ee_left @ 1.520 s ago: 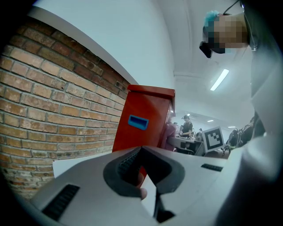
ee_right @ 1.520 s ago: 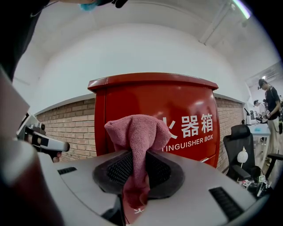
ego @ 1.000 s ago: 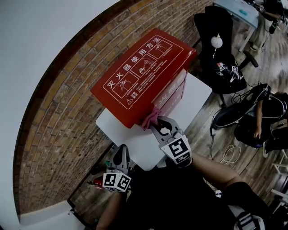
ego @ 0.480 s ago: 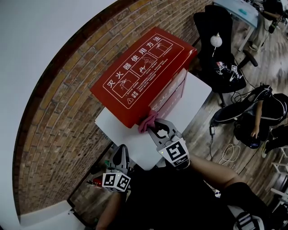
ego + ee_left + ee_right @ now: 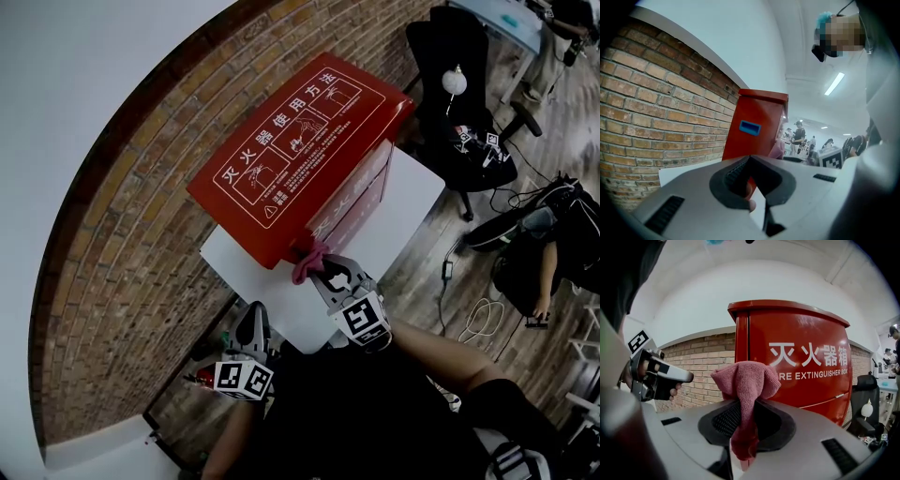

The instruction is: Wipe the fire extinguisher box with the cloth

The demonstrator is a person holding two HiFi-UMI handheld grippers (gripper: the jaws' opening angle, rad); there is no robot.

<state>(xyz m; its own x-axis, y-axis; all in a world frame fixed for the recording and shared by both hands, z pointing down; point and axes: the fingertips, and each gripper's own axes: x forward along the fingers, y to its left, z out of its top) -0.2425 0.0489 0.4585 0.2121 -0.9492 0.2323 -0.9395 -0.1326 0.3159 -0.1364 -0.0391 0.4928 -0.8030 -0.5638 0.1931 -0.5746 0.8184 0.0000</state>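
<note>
1. Jaws of the right gripper [image 5: 325, 274] pinch a pink cloth [image 5: 745, 380]. Its bunched end stands above the pads and its tail hangs below them.
2. Jaws of the left gripper [image 5: 252, 319] are pressed together with nothing held. It hangs low at the left, well apart from the box.
3. The red fire extinguisher box [image 5: 291, 141] stands on a white board [image 5: 272, 305] against the brick wall [image 5: 112, 281].
4. The box's long axis runs along the wall, lower left to upper right in the head view. The lid with white diagrams faces up. The lettered front faces the right gripper.
5. The cloth sits at the box's near front corner, just under the lid edge. Contact looks probable but the head view is too coarse to confirm it.
</note>
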